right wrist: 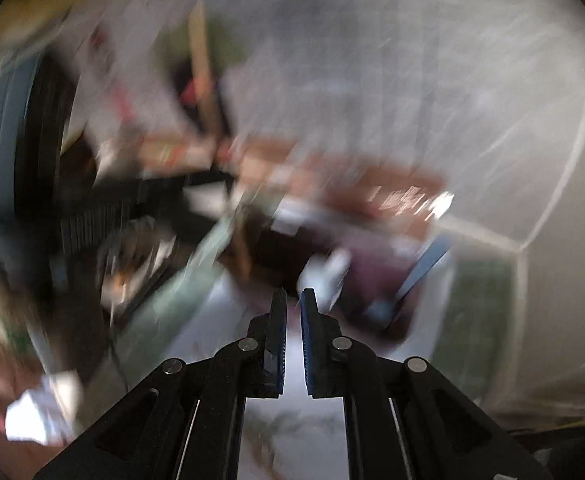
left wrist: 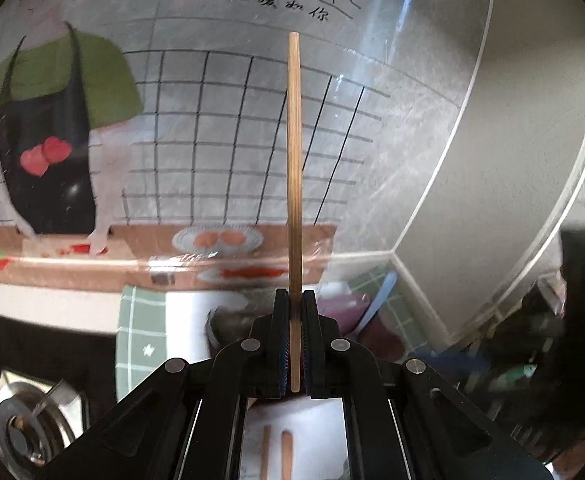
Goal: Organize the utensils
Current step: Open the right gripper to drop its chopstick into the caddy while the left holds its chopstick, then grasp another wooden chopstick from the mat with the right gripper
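Note:
My left gripper (left wrist: 293, 294) is shut on a wooden chopstick (left wrist: 294, 152) that stands upright between the pads, its tip high against the wall picture. Two more wooden chopsticks (left wrist: 277, 454) lie on a white board below the gripper. A blue-handled utensil (left wrist: 377, 303) leans in a purple bowl (left wrist: 344, 310) just behind the fingers. My right gripper (right wrist: 292, 294) shows a narrow gap between its blue pads with nothing in it; that view is badly motion-blurred. The blue handle (right wrist: 424, 266) and purple bowl (right wrist: 372, 276) show faintly ahead of it.
A gas burner (left wrist: 24, 428) sits at the lower left. A green checked cloth (left wrist: 140, 340) covers the counter. A glossy cartoon splashback (left wrist: 172, 120) stands behind, with a grey wall corner (left wrist: 492, 160) to the right. Dark clutter (left wrist: 552, 340) lies at the right.

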{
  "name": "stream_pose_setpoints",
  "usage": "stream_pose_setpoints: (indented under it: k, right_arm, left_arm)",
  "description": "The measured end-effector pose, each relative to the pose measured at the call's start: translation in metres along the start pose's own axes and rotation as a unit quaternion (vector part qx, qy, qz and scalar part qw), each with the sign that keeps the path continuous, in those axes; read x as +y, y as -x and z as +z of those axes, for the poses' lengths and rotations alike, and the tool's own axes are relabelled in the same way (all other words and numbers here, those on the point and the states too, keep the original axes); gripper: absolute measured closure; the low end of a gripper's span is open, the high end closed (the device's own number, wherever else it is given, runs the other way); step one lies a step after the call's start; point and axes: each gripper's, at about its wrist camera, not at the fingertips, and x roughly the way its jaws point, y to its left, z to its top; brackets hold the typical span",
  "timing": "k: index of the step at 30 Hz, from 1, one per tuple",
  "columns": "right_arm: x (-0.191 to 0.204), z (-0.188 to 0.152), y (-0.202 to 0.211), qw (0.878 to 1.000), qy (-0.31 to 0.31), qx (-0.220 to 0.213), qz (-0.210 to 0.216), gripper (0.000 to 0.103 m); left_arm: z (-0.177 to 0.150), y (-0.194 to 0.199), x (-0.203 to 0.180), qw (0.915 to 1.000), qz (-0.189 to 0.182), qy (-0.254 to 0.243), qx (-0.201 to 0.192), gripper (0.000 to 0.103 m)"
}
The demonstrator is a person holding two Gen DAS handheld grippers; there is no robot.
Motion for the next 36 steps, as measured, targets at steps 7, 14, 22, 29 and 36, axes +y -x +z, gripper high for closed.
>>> stream_pose_setpoints:
  k: [7,14,22,29,36]
  right_arm:
    - [0.064,-0.06,-0.079,0.985,0.094,0.125,0.067,0.082]
    - [0.082,-0.061,-0.12,0.982,0.136,0.133,0.011,0.081]
    - [0.039,-0.052,-0.134,0.988,0.081,0.125,-0.033,0.08]
    - [0.023,-0.048,-0.148,0.987,0.061,0.144,-0.033,0.087]
    - [0.038,-0.065,-0.108,0.991,0.042,0.125,-0.023,0.098]
  left_arm:
    - [-0.018,0.022,0.012,0.9996,0.022,0.004,0.017,0.097]
    - [-0.033,0.051,0.027,0.9988,0.043,0.02,0.013,0.097]
    - [-0.074,0.076,0.042,0.9965,0.05,0.064,0.022,0.097]
    - [-0.101,0.081,0.045,0.9937,0.056,0.09,0.037,0.097]
    - [-0.116,0.086,0.036,0.9938,0.049,0.09,0.044,0.097]
